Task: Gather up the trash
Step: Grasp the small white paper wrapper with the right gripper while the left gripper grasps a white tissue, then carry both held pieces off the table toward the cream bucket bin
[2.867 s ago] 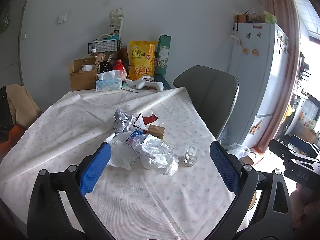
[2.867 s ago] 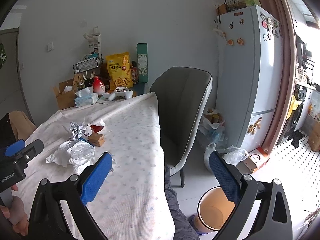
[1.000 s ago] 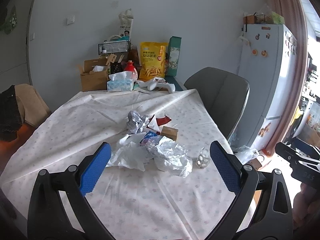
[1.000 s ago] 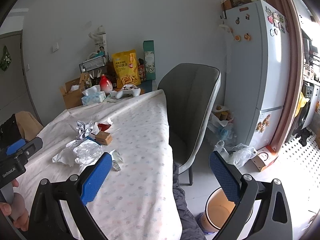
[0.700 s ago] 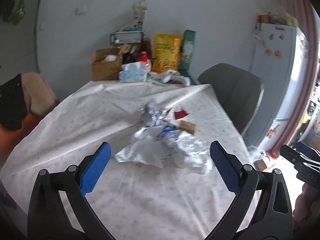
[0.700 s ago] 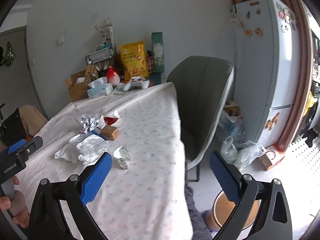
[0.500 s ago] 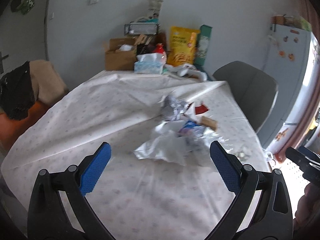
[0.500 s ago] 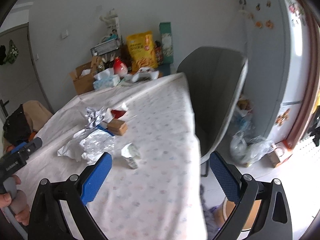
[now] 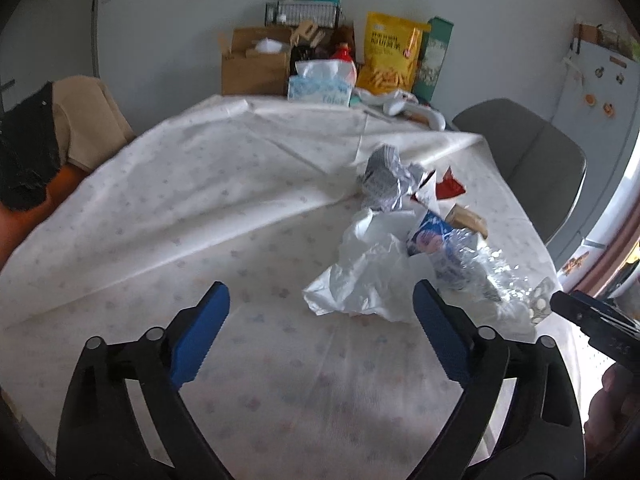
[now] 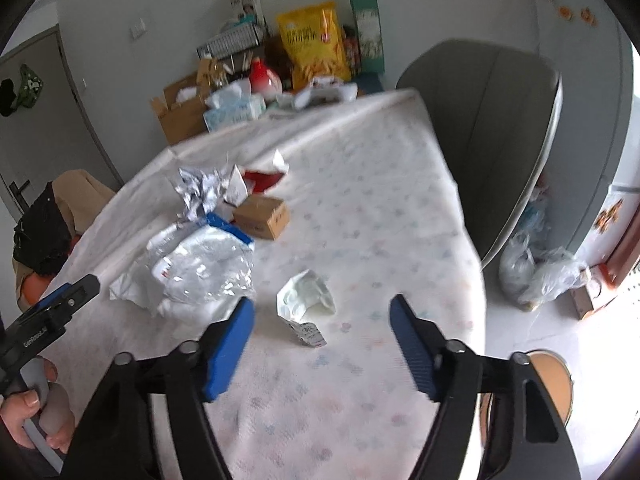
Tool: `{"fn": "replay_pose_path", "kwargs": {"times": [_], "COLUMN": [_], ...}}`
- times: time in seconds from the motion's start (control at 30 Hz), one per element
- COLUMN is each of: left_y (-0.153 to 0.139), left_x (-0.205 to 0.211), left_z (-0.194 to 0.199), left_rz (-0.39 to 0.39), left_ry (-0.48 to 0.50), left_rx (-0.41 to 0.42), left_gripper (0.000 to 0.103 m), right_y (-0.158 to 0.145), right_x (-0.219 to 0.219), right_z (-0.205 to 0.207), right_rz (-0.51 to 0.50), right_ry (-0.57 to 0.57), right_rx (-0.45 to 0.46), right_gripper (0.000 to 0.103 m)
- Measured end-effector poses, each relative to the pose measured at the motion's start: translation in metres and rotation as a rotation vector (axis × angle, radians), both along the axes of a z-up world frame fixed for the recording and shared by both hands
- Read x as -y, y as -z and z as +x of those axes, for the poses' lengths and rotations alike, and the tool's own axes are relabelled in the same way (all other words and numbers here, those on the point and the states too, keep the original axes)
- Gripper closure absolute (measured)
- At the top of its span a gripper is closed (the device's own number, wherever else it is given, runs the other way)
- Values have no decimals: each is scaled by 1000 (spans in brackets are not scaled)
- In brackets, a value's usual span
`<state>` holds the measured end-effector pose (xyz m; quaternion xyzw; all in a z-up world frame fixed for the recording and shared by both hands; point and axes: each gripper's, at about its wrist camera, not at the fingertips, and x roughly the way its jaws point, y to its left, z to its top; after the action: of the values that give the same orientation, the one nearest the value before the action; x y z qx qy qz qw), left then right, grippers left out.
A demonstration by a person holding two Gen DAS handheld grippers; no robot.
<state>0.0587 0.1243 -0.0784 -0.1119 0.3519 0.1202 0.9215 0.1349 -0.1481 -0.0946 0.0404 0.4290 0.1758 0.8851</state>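
A pale, faintly patterned cloth is covering the surface (image 9: 200, 200), which is standing against a grey wall with a grey chair (image 10: 492, 128) at its far side. The landmark is the trash pile (image 9: 404, 256), a heap of crumpled white and clear plastic with a blue label. Just behind the pile, a ball of crumpled foil (image 9: 386, 178) and a small brown box (image 10: 262, 216) are lying, with a torn red-and-white wrapper (image 10: 264, 178) beside them. Well behind the pile, a tissue box (image 9: 320, 88), a yellow snack bag (image 9: 390, 56) and an open carton (image 9: 256, 60) are lining the wall. Just to the right of the pile, a small white crumpled wrapper (image 10: 306, 294) is lying alone.

The left hand-held gripper (image 9: 320, 332) is hovering spread wide just in front of the pile, its jaws having just been closing slightly on nothing. The right hand-held gripper (image 10: 320, 334) is hanging over the small wrapper, its jaws having just been narrowing; the wrapper is sitting ahead of the blue fingers (image 10: 230, 344), untouched. An orange bin (image 10: 550, 384) is standing on the floor, right of the pile.
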Motion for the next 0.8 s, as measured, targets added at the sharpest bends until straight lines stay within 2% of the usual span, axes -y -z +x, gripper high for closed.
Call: {"fn": "replay_pose_path", "kwargs": {"times": [0.2, 0.33, 0.4, 0.43, 0.47, 0.5, 0.57, 0.8], "left_y": [18, 29, 34, 34, 34, 35, 33, 3], "left_x": [-1, -5, -9, -9, -9, -9, -10, -11], "left_z": [22, 32, 36, 36, 35, 35, 31, 7], "left_rz": [-41, -89, -128, -130, -127, -136, -158, -125], "left_ry": [10, 12, 19, 18, 17, 21, 21, 3], "left_rx": [-40, -68, -81, -81, -84, -92, -85, 3], "left_gripper": [18, 30, 43, 56, 80, 88, 95, 97], "right_y": [13, 17, 19, 20, 22, 23, 20, 7], "right_x": [-5, -7, -8, -9, -10, -11, -12, -5], "right_z": [8, 12, 15, 16, 18, 18, 17, 7], "right_rz": [4, 9, 8, 6, 4, -4, -12, 12], "right_ry": [-22, -22, -23, -25, -37, -48, -50, -50], "right_rx": [-29, -40, -44, -48, -56, -63, -48, -17], "right_gripper": [45, 45, 48, 52, 63, 73, 74, 75]}}
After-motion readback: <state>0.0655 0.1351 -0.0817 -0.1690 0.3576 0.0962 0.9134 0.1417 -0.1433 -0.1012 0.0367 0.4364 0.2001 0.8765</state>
